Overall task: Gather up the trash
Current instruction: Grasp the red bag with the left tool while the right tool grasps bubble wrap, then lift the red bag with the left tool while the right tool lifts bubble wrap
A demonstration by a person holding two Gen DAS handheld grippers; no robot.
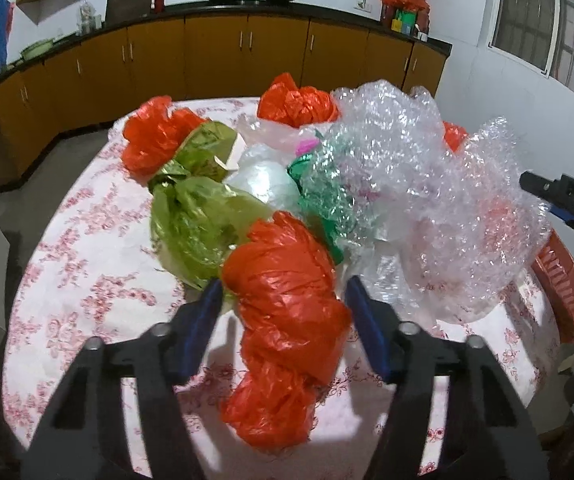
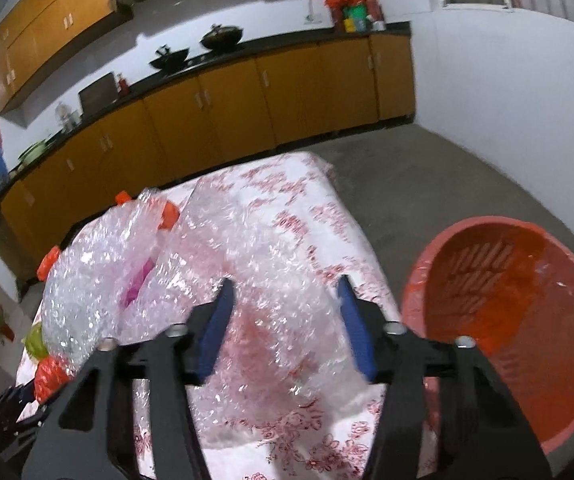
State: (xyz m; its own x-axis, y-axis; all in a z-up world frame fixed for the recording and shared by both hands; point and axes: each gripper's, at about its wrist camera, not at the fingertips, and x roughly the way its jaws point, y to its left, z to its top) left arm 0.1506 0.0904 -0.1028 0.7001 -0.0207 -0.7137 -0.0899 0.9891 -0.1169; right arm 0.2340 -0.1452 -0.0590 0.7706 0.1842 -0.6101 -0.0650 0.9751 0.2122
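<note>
A crumpled red plastic bag (image 1: 287, 312) lies on the flowered tablecloth (image 1: 99, 280), between the open fingers of my left gripper (image 1: 283, 292). Behind it lie a green bag (image 1: 199, 232), two more red bags (image 1: 155, 140) (image 1: 295, 100) and a big heap of bubble wrap (image 1: 427, 192). My right gripper (image 2: 285, 292) is open over the bubble wrap (image 2: 255, 280), its fingers astride a fold of it. The right gripper also shows at the right edge of the left wrist view (image 1: 559, 196). A red bin (image 2: 519, 320) stands beside the table.
Yellow kitchen cabinets (image 1: 215, 52) with a black counter run along the far wall, with woks and jars on top. The red bin (image 1: 563, 280) stands at the table's right edge, lined with a red bag. Grey floor (image 2: 427, 184) surrounds the table.
</note>
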